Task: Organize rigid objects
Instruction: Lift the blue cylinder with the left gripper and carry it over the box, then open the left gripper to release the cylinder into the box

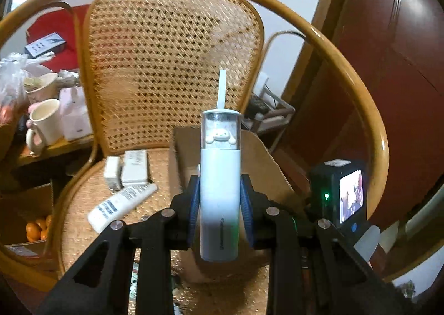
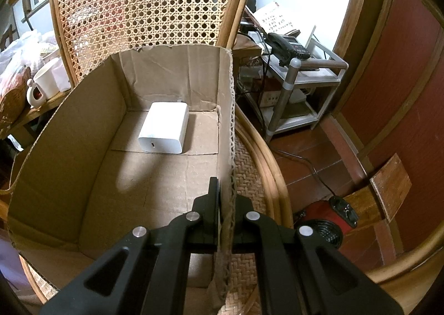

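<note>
Left gripper [image 1: 220, 201] clenched on pale-blue cylindrical plastic device with thin white nozzle [image 1: 220, 176], upright above brown cardboard box [image 2: 83, 126]. Likely light, stiff, slick; nozzle fragile, mid-body hold best. Right gripper [image 2: 225, 204] pinches box's right wall. White charger block [image 2: 164, 128] inside.

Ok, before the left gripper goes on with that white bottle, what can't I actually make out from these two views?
- Left wrist view: the white bottle and left gripper hide most of the cardboard box; its inside is unseen.
- Left wrist view: print on the white tube is blurred and too small to read.
- Right wrist view: the right gripper, clamped on the box wall, covers the box's near corner.
- Right wrist view: the white charger shows, but the bottle is out of frame.
</note>
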Demonstrator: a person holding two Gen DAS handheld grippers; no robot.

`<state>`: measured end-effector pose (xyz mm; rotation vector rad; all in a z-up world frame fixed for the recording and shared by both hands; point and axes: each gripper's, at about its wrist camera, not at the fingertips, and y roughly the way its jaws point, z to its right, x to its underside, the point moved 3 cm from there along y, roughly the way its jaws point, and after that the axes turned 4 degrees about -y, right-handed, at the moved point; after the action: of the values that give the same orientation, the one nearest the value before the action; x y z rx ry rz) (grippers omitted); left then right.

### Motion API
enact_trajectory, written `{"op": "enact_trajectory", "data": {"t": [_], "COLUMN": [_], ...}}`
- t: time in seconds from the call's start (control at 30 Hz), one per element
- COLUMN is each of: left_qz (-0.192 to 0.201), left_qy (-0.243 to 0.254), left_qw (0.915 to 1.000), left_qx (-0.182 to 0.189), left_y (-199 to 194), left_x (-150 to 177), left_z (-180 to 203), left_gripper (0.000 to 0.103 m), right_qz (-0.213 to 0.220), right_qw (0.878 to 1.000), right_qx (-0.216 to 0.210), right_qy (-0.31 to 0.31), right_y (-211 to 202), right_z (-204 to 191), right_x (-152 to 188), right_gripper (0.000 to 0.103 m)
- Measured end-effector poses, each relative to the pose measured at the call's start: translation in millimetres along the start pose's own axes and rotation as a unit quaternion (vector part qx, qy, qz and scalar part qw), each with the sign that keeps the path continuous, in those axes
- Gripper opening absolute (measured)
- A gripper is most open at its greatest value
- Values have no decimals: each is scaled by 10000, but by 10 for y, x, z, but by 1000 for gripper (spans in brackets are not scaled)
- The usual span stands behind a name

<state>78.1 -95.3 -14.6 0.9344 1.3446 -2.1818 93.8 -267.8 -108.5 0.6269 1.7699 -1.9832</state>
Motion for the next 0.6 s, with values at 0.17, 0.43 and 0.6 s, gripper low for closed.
{"op": "enact_trajectory", "data": {"t": [0.17, 0.43, 0.6], "left_qz": [-283, -640, -806], "left_qy": [57, 372, 419], "left_qw": [9996, 9970, 9952], "left_qx": [-30, -230, -366], "left_y": [188, 368, 444], "left_x": [65, 218, 277], "left_z": [84, 189, 201], "left_gripper": [27, 27, 27], "right_qz": [49, 82, 103], "right_qw": [10000, 10000, 9999], "right_qx": [7, 1, 22], "right_qy": [43, 48, 42], "right_y": [-12, -19, -17], "right_z": [8, 4, -8], "right_x": [7, 21, 21], "right_gripper": [6, 6, 6]}}
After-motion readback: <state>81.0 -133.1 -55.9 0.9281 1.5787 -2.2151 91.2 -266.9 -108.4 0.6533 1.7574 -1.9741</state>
